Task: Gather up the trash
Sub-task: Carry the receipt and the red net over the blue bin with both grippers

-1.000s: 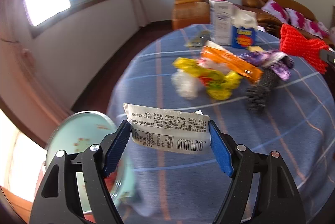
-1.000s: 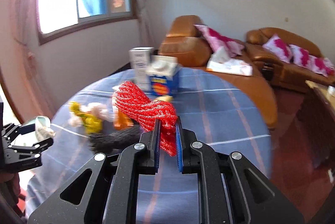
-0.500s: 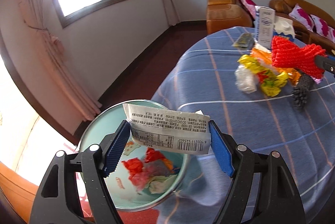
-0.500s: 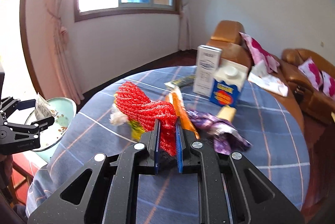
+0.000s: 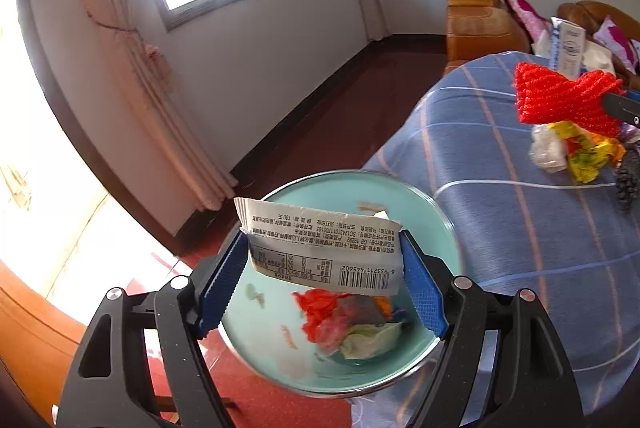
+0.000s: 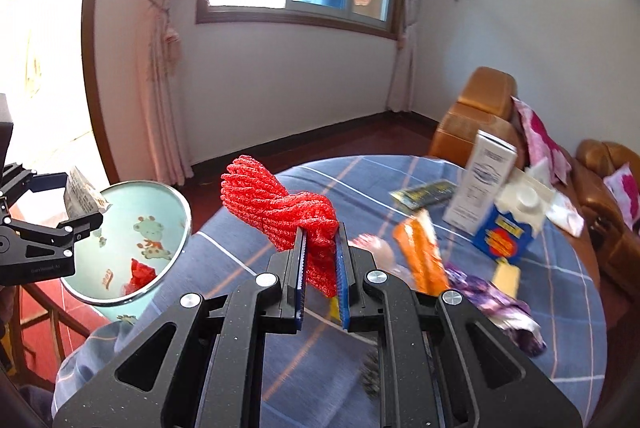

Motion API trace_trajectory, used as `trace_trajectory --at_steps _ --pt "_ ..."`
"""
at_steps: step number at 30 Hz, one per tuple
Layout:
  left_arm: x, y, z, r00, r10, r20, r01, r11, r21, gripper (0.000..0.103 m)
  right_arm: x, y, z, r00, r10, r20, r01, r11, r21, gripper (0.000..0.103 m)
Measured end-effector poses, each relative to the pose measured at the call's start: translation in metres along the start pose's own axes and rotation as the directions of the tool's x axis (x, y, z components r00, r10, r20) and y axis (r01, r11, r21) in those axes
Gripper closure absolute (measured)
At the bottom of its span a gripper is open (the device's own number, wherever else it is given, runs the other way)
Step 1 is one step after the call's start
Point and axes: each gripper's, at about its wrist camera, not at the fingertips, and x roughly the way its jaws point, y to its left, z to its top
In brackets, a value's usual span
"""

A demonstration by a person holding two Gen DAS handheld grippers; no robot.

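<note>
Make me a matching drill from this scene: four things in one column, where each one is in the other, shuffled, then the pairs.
Things:
1. white wrapper
2. red mesh net
3. blue carton
4. crumpled red scrap

Places:
A. standing on the table
B. clamped in the right gripper
C. lying inside the bin
D. held by the left gripper above the bin

Pairs: 1-D, 2-B, 3-A, 4-C

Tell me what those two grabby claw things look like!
Both are alike. The left gripper and the right gripper have matte black, slightly speckled frames with triangle-shaped cutouts and round silver bolts. Each finger carries a bright blue pad with tiny ridges like saw teeth. Seen from the right wrist, the left one's side has small pale lettering, too small to read. No cables or sleeves show.
</note>
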Motion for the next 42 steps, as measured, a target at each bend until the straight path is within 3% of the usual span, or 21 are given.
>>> trace_trajectory --at_steps 28,42 --pt "0.019 0.043 -0.015 0.989 0.141 -0.050 -0.143 0.990 -0.024 0.028 0.052 0.062 0.014 0.994 0.094 -0.048 -0.101 0.979 -0.178 0.089" --pt "0.020 0.045 -0.016 0.987 0.154 -0.053 -0.156 0.987 -0.031 0.027 0.072 0.085 0.024 0.992 0.112 -0.058 -0.123 0.964 -0.234 0.089"
